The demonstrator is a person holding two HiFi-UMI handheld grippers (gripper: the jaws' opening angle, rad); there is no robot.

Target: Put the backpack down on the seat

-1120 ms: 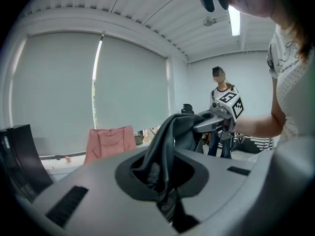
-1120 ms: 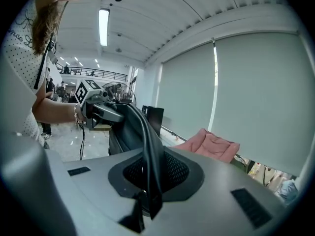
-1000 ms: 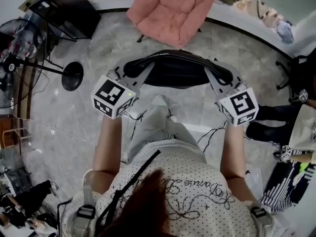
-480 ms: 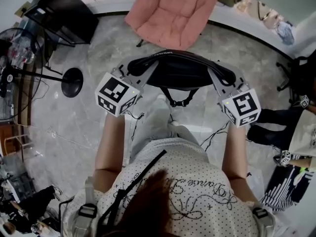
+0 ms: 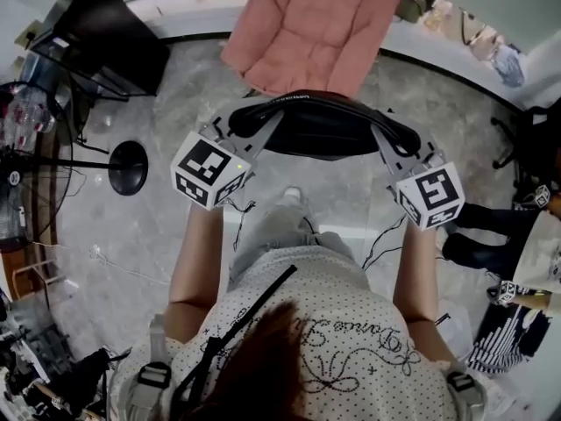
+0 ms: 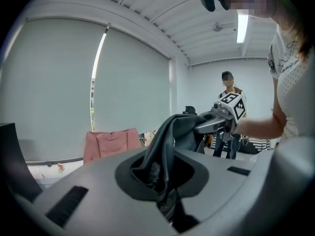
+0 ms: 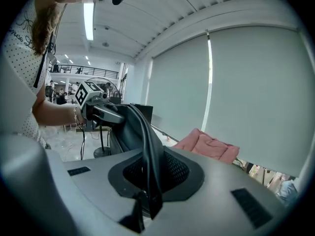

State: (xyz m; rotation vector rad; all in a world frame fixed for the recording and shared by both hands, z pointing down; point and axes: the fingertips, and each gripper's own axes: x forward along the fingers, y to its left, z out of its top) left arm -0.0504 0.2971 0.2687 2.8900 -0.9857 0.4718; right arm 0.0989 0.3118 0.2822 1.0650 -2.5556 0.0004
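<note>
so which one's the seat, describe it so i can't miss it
On the grey marble floor, just beyond the raised black backpack, stands a padded chair. It's the only pink, quilted thing nearby; its neighbours are black.

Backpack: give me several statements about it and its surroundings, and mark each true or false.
1. The left gripper is shut on the backpack. True.
2. The right gripper is open and empty. False: it is shut on the backpack too.
3. The backpack lies on the pink chair. False: it is held up between the two grippers, not set down.
4. A round black base stands on the floor at the person's left. True.
</note>
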